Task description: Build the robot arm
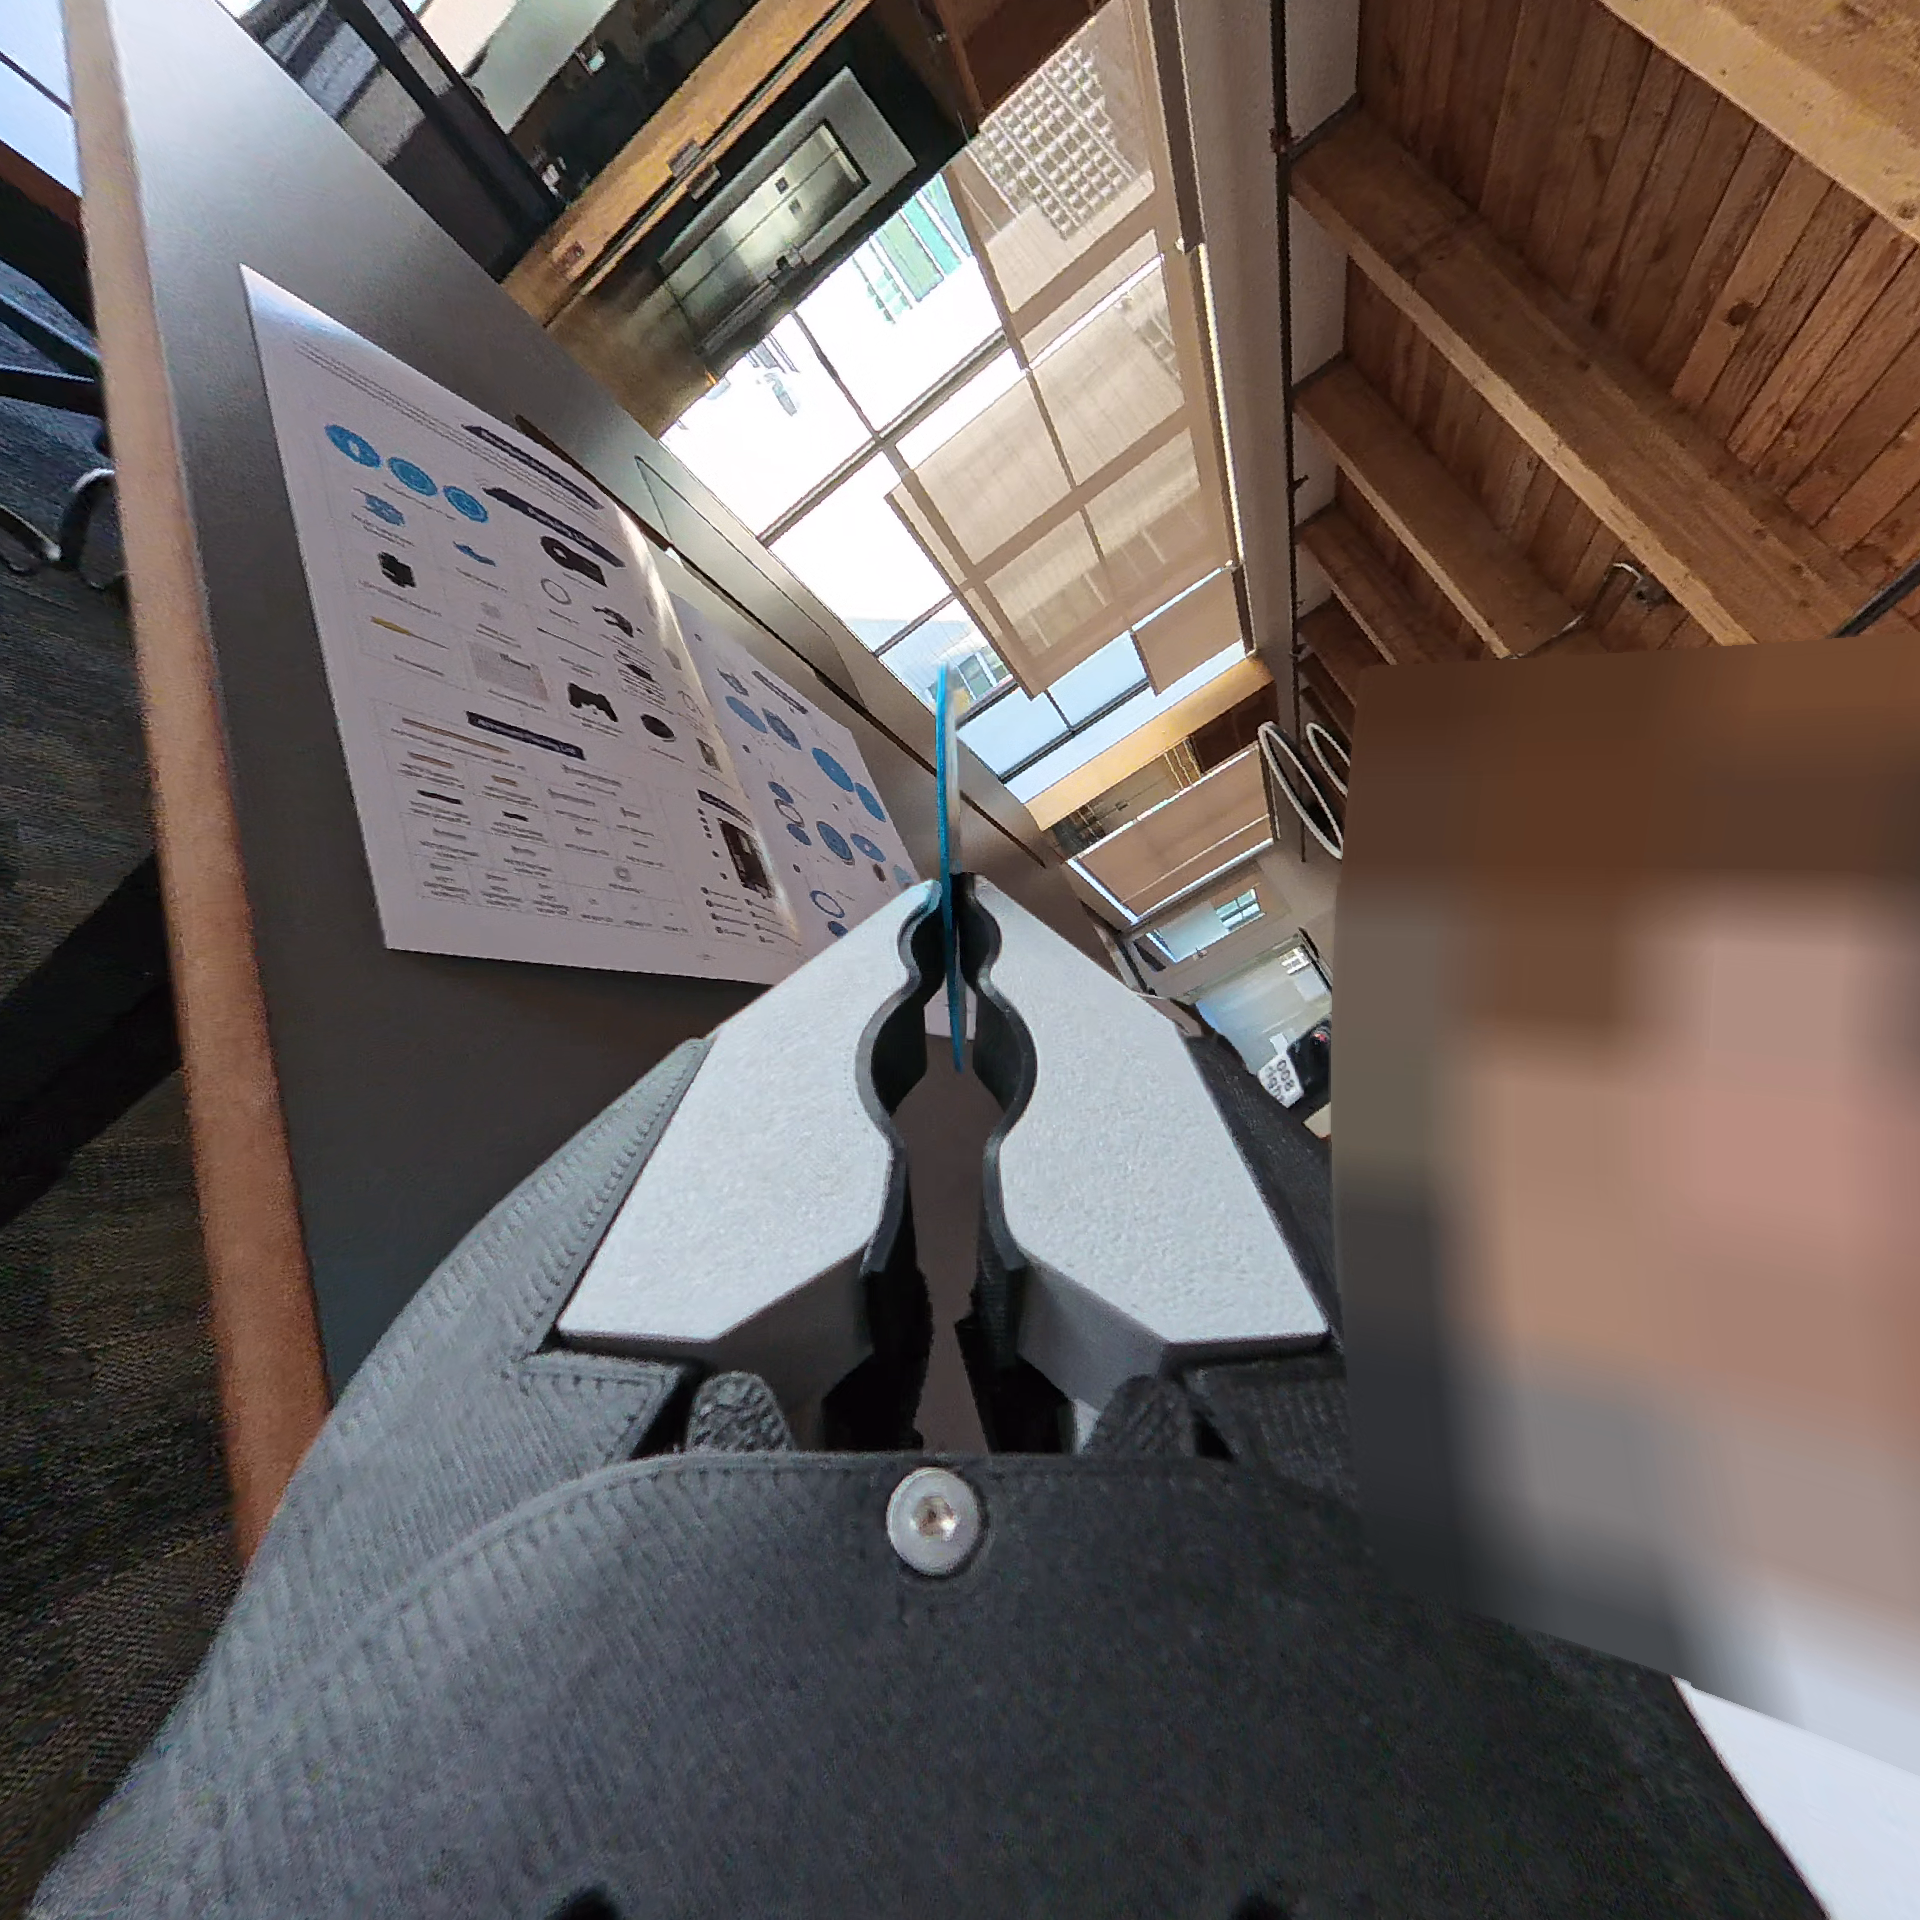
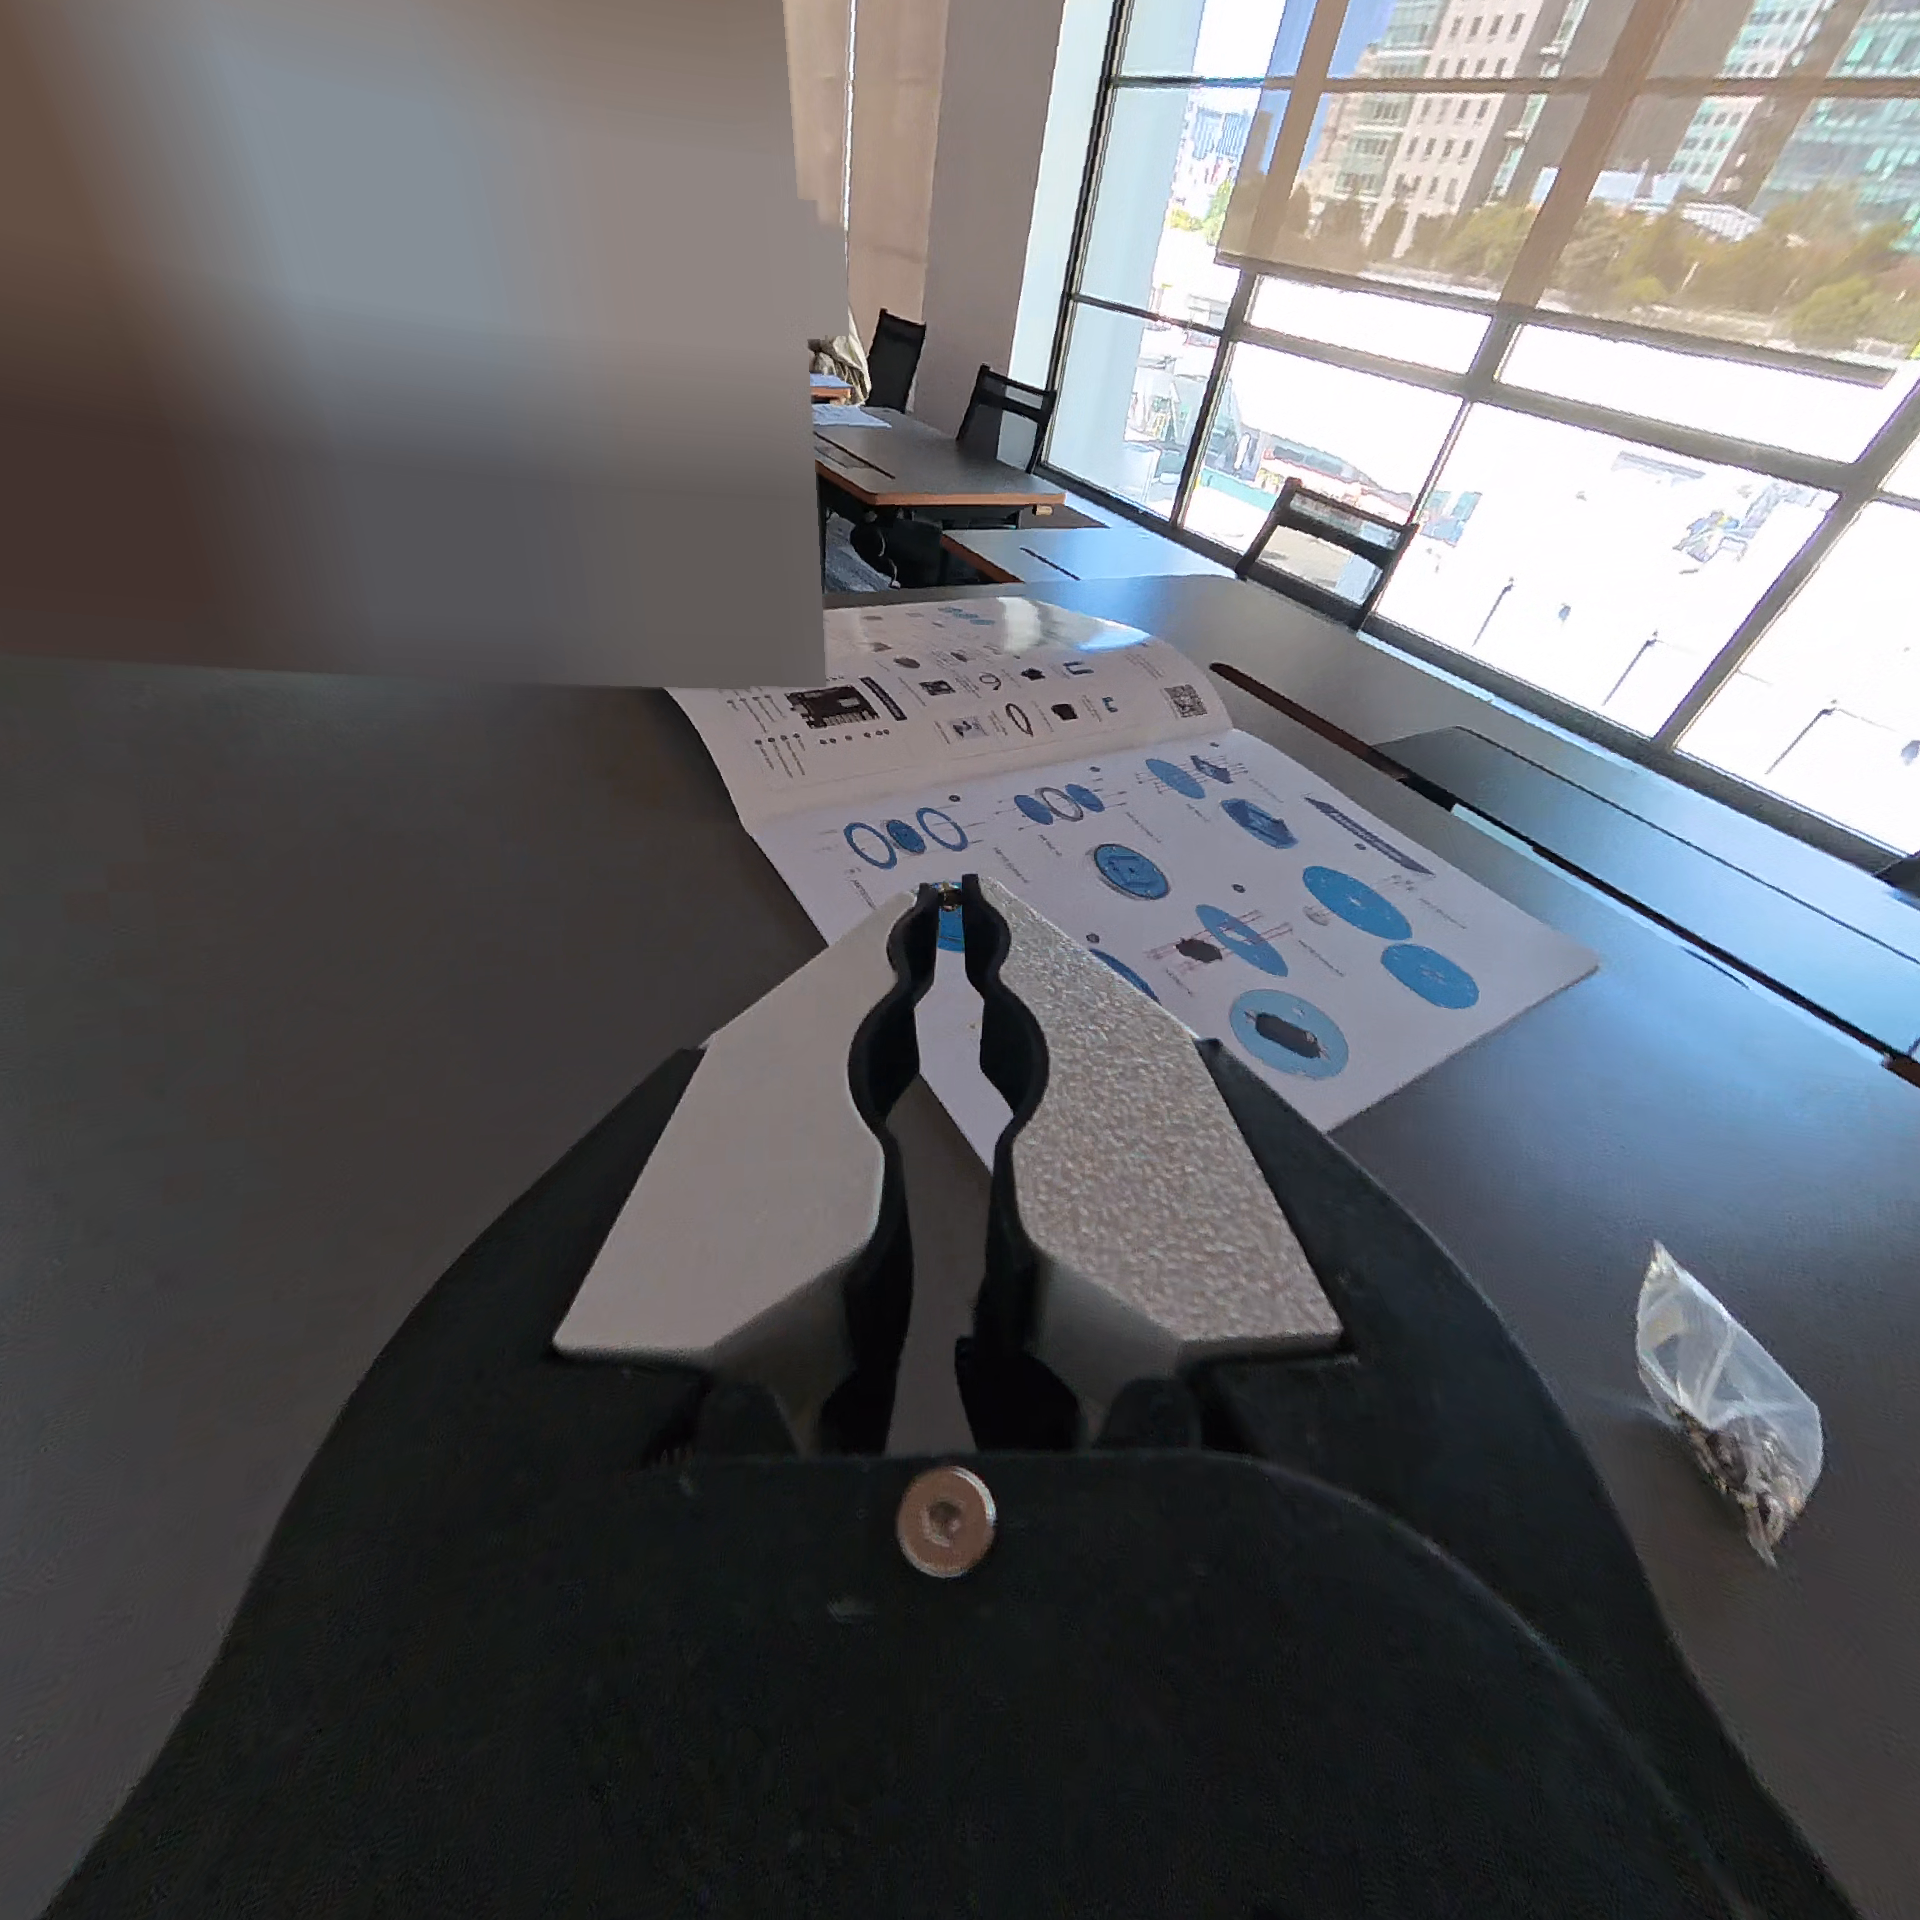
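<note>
The left gripper pinches a thin blue disc by its edge, above the open booklet on the worktop. The right gripper pinches a tiny brass part over that booklet. A clear bag of screws lies nearer than the booklet. Both should be squeezed gently and kept steady.

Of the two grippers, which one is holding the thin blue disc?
The left gripper: it is shut on the blue disc, seen edge-on and sticking out past its tips. The right gripper pinches only a tiny brass-coloured part.
</note>
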{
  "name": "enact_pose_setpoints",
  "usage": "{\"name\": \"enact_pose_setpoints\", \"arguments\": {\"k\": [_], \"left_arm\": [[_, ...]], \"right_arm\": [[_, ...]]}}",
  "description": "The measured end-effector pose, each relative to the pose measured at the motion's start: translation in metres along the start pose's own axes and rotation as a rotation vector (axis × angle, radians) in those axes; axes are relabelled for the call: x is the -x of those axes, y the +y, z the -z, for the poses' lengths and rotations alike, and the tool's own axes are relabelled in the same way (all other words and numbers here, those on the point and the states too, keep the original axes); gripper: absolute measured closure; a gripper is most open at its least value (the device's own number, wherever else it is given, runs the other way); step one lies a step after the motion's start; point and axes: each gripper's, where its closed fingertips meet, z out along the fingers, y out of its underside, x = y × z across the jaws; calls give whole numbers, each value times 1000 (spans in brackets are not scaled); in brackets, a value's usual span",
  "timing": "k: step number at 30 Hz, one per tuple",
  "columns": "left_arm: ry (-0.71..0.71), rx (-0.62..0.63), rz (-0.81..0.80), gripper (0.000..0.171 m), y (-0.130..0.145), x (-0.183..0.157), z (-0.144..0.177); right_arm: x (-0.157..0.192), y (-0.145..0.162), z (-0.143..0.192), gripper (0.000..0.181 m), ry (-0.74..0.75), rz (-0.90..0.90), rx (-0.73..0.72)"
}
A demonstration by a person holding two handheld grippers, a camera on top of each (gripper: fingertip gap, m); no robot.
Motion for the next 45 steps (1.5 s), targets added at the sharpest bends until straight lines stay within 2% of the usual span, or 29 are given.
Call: {"name": "enact_pose_setpoints", "arguments": {"k": [1,5,9,12,14,18,21,25,27,30,33,35,40,43,45], "left_arm": [[-10,-9,4,171,-2,3,1],[-31,-34,41,171,-9,16,16],[-70,-65,62,171,-26,30,52],[-118,-78,26,171,-44,43,92],[-157,-91,-1,171,-57,58,124],[-167,-99,15,171,-83,102,194],[-203,-37,30,171,-101,171,256],[-312,99,53,171,-124,317,343],[-246,191,115,171,-128,377,365],[-208,286,186,171,-129,441,378],[-113,362,203,171,-125,469,368],[-48,409,215,171,-119,477,359],[3,481,181,171,-101,477,342],[56,519,249,171,-92,484,336],[13,554,284,171,-83,512,334]], "right_arm": [[1,-3,-1,178,-7,3,-9],[-4,-6,-1,178,1,-6,-20],[-11,-1,-3,178,20,-39,-21],[-9,-4,-11,178,44,-75,-31],[-3,-9,-18,178,95,-29,-10],[39,-42,-54,178,138,9,-34],[102,-76,-107,178,96,-24,-92],[205,-115,-198,178,71,7,-148],[253,-133,-247,178,78,-20,-186],[315,-160,-316,178,73,-67,-257],[366,-168,-385,178,-5,-130,-277],[388,-162,-425,178,-33,-148,-276],[431,-120,-509,178,-153,-180,-235],[438,-75,-554,178,-138,-173,-180],[439,-36,-581,178,-118,-192,-129]]}}
